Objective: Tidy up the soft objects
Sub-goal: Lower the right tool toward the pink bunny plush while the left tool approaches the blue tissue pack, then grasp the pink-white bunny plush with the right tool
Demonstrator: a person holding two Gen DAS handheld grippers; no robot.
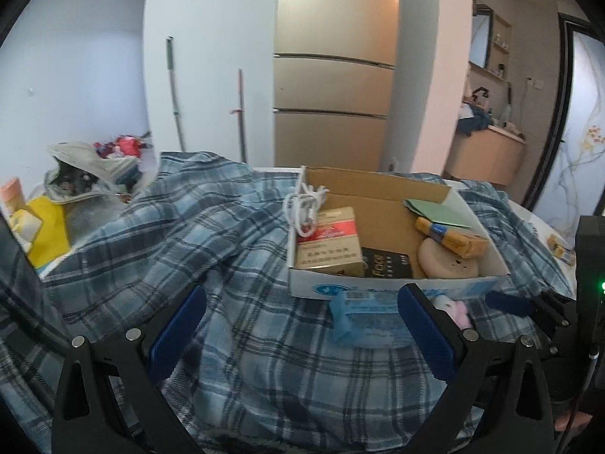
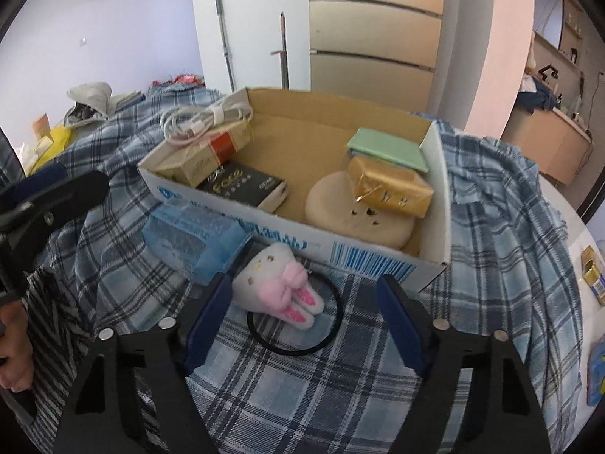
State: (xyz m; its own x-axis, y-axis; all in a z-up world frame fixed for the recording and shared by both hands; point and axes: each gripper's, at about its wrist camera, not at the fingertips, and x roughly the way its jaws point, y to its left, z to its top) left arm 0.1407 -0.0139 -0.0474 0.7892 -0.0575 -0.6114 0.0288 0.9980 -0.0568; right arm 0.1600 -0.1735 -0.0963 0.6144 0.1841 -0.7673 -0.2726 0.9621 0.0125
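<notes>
Right tongs (image 2: 302, 314) straddle the plush (image 2: 278, 289) near the box (image 2: 340, 249), spread, not yet pinching; left tongs (image 1: 302, 325) hover released over the cloth (image 1: 264, 359).

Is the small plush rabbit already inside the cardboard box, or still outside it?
Outside. The plush rabbit lies on the plaid blanket, before the cardboard box.

Both grippers' fingers (image 2: 211, 317) apart, empty.
</notes>
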